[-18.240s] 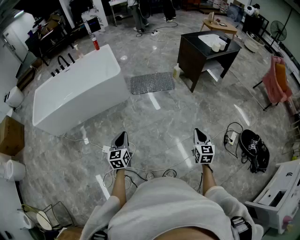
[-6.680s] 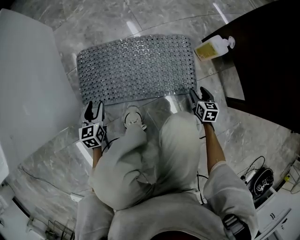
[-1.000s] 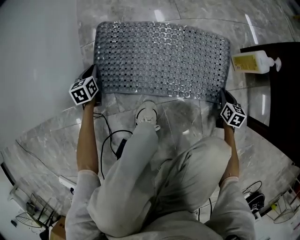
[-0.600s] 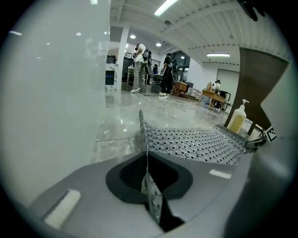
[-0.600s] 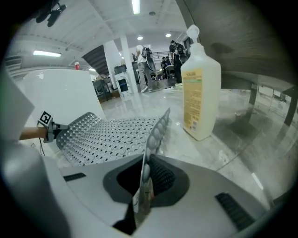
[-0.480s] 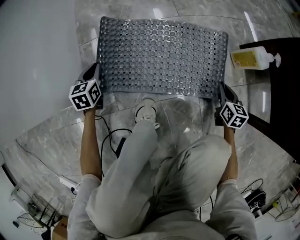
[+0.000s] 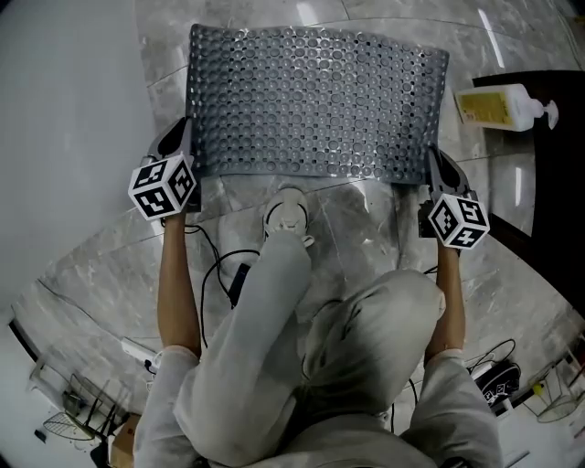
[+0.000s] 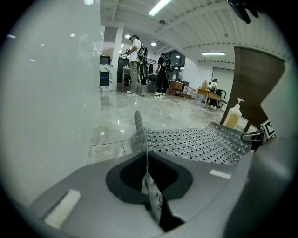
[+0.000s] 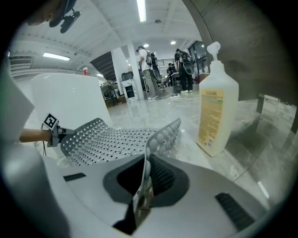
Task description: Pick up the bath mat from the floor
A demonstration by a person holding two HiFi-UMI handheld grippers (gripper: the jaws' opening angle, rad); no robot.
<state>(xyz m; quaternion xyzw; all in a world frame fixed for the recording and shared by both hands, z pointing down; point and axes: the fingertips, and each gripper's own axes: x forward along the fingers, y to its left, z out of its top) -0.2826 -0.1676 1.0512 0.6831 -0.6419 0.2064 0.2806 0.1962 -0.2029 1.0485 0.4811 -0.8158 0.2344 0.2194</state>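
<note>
Grey marble, polished and veined, covered the floor (image 7: 366, 228) under me, and it threw back pale streaks of the ceiling lights (image 8: 160, 5). The bath mat (image 7: 315, 101), a grey sheet dotted all over with holes and round bumps, stretched between my two grippers. Its near edge was lifted off the marble and sagged a little in the middle. Whether its far edge touched the floor I could not tell.

The left gripper (image 7: 181, 142) was clamped on the mat's near left corner, with the thin edge pinched flat between its jaws. The right gripper (image 7: 437, 166) was clamped the same way on the near right corner.

On the left a white bathtub (image 7: 64, 137) rose as a smooth wall just beside the mat. On the right a pale yellow pump bottle (image 7: 503, 105) stood upright on the floor just beside the mat's right edge, near a dark wooden cabinet (image 7: 548, 183). Near me, a white shoe (image 7: 288, 212) rested on the marble just below the mat's lifted edge, and black cables (image 7: 224, 265) trailed over the floor beside it. Far across the room, several people (image 8: 135, 65) stood on the same glossy floor under a ribbed white ceiling (image 8: 209, 28).
</note>
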